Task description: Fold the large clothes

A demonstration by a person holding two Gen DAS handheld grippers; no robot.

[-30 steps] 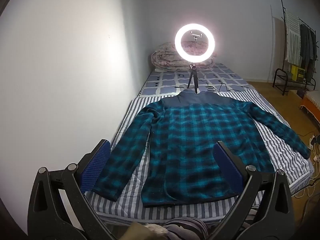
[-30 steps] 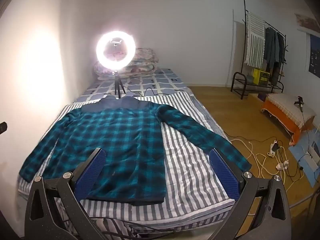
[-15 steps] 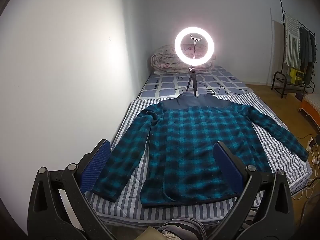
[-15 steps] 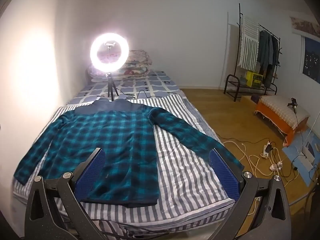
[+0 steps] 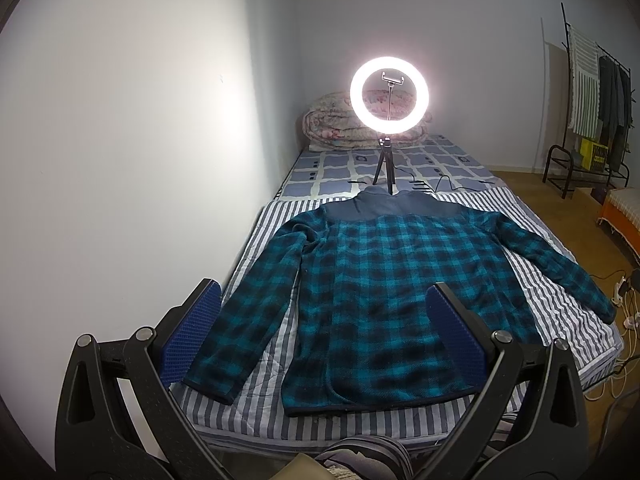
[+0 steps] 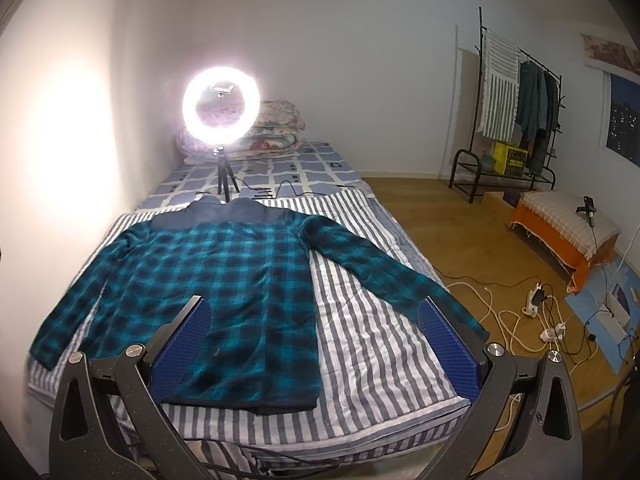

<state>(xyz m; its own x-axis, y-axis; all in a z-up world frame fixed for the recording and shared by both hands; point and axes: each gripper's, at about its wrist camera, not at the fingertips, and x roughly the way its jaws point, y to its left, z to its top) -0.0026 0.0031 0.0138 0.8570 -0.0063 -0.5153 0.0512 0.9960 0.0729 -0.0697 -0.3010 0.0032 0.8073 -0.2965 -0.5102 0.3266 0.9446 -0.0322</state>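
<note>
1. Left hand-held gripper [image 5: 320, 332]: blue-padded fingers [image 5: 192, 340] spread wide apart, holding nothing, raised above the foot of the bed.
2. Right hand-held gripper [image 6: 316, 344]: jaws likewise apart and empty.
3. Plaid shirt [image 5: 400, 292]: teal and black, lying flat on the striped sheet [image 6: 380, 344], collar toward the far end, both sleeves angled outward.
4. Bed [image 5: 452, 164]: against the wall; a lit ring light [image 5: 389, 95] on a tripod stands just beyond the collar.
</note>
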